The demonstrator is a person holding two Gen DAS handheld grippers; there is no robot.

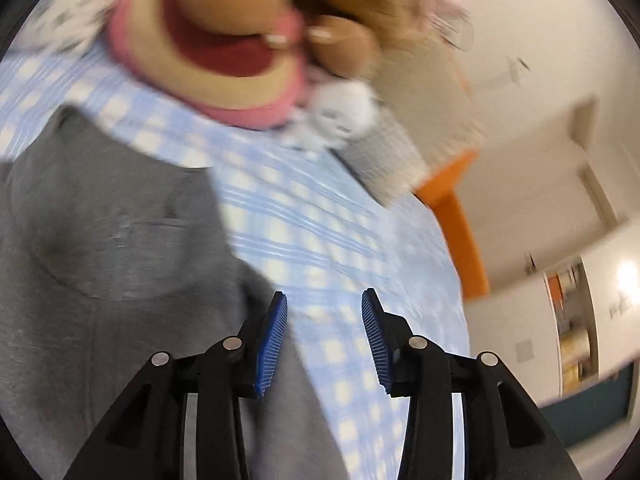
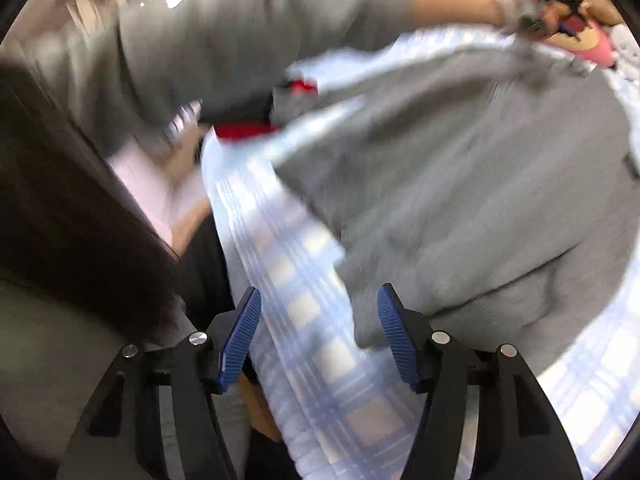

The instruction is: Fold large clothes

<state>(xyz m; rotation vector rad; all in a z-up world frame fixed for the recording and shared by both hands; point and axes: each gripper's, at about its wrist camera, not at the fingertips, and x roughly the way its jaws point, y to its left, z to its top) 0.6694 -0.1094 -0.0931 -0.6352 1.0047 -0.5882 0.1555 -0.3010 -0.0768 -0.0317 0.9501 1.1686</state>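
Observation:
A large grey garment [image 1: 100, 240] lies spread on a bed with a blue checked sheet [image 1: 300, 232]. In the left wrist view my left gripper [image 1: 324, 296] is open above the garment's right edge, and only the sheet shows between its blue pads [image 1: 276, 344]. In the right wrist view the same grey garment [image 2: 460, 200] fills the right half, with its near corner beside the right pad. My right gripper [image 2: 318, 292] is open over the checked sheet [image 2: 304, 320], gripping nothing. The picture is blurred in both views.
A plush toy in a pink hat [image 1: 224, 60] and a small white plush [image 1: 344, 116] sit at the bed's far end. An orange bed frame [image 1: 456, 216] borders the sheet on the right. A person's grey sleeve [image 2: 240, 32] reaches across, and dark hair [image 2: 80, 200] hangs at left.

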